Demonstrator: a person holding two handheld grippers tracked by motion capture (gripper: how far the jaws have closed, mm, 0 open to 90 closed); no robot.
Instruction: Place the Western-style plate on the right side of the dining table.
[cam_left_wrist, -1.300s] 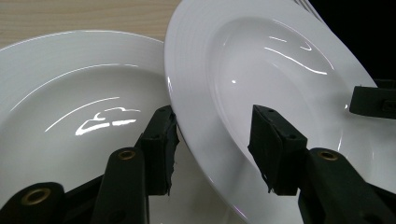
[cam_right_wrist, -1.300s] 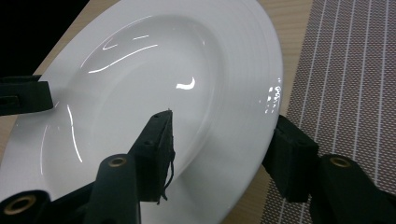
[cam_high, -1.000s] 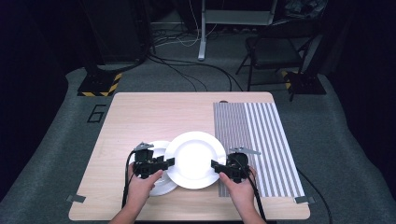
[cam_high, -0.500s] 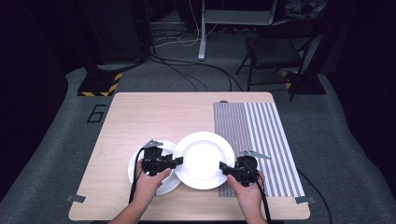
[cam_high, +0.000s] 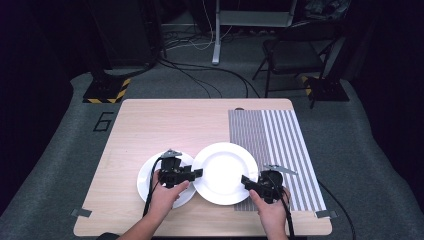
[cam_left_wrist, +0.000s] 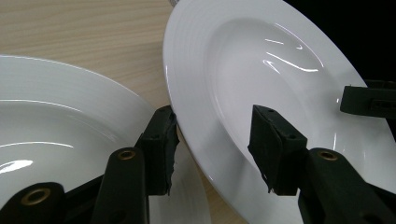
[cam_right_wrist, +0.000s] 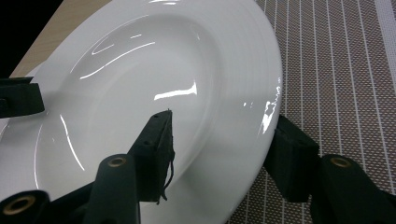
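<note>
High view: gripped the upper plate (cam_high: 223, 172) at opposite rims, left gripper (cam_high: 196, 173) and right gripper (cam_high: 245, 180) both clamped, kept level above the lower plate (cam_high: 148, 175), partway over the striped mat (cam_high: 280, 145).

Table (cam_high: 150, 120) mid-frame: striped mat (cam_high: 280, 135) on its right part, upper plate (cam_high: 225, 172) at lower centre overlapping mat's left edge and the lower plate (cam_high: 147, 180) to its left, left gripper (cam_high: 192, 173) and right gripper (cam_high: 248, 181) on its opposite rims.
</note>
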